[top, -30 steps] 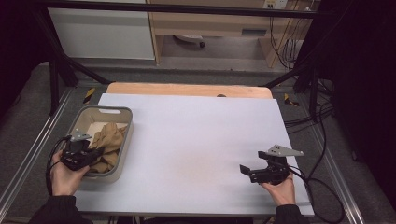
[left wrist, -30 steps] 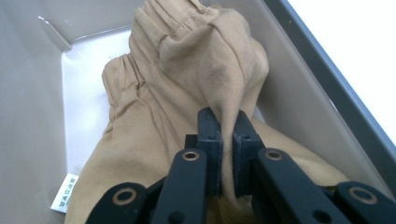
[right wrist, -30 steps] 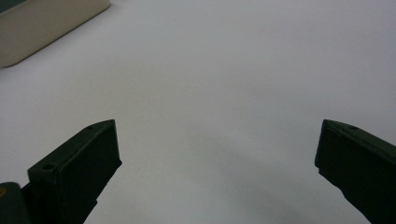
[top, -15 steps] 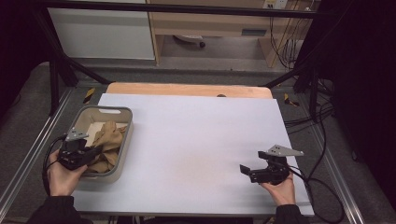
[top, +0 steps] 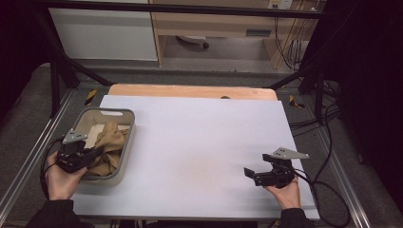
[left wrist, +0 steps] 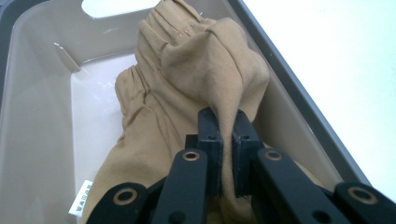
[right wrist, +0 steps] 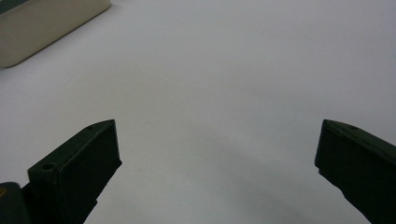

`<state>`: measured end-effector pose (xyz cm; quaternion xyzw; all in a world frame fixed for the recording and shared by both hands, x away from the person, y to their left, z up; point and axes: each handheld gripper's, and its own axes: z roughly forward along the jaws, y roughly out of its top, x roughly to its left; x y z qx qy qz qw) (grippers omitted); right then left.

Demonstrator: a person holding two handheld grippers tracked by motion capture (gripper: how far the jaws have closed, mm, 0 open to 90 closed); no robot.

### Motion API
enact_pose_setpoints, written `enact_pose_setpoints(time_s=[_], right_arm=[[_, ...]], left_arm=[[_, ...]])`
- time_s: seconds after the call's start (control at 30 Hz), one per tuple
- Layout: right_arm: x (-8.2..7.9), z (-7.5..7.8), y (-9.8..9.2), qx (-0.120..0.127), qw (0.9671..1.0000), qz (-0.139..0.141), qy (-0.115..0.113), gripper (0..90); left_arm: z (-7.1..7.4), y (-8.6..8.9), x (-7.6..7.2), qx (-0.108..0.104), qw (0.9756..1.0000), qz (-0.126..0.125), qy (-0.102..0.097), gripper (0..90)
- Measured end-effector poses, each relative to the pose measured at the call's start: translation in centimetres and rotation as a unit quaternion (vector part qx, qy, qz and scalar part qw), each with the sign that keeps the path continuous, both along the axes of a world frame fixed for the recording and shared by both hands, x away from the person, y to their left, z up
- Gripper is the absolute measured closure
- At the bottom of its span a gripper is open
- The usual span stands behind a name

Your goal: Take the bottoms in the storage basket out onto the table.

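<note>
My left gripper (left wrist: 225, 154) has its jaws clenched on a fold of the tan garment (left wrist: 187, 102), which lies bunched in the grey bin (top: 124, 156) at the left edge of the white surface (top: 199, 142). As I read it, the step is drawing the cloth out. I would lift straight up until the hanging part clears the bin's rim, then carry it over the surface. My right gripper (right wrist: 217, 172) waits with jaws spread wide, grasping nothing, ready to catch a second corner.
</note>
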<state>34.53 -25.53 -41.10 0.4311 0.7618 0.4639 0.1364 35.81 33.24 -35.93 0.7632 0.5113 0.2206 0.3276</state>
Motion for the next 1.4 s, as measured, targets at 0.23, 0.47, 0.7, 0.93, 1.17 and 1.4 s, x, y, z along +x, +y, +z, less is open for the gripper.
enact_pose_setpoints(time_s=[0.23,0.47,0.7,0.93,1.17,1.4], right_arm=[[0.0,0.0,0.0,0.000,1.0000,0.000,0.000,0.6],[0.0,0.0,0.0,-0.001,1.0000,0.000,-0.001,0.6],[0.0,0.0,0.0,0.000,1.0000,0.000,0.000,0.6],[0.0,0.0,0.0,-0.001,1.0000,0.000,-0.001,0.7],[0.0,0.0,0.0,-0.001,1.0000,0.000,-0.001,0.6],[0.0,0.0,0.0,-0.001,1.0000,0.000,0.000,0.6]], left_arm=[[0.4,0.1,-0.2,-0.009,0.9999,-0.003,-0.007,85.2],[0.9,0.1,-0.4,-0.015,0.9998,-0.006,-0.015,85.2],[1.4,0.2,-0.6,-0.025,0.9994,-0.007,-0.023,85.2],[1.8,0.2,-0.8,-0.030,0.9990,-0.011,-0.031,85.2],[2.3,0.1,-0.9,-0.037,0.9986,-0.015,-0.035,85.3],[2.9,-0.1,-1.0,-0.043,0.9980,-0.021,-0.043,85.3]])
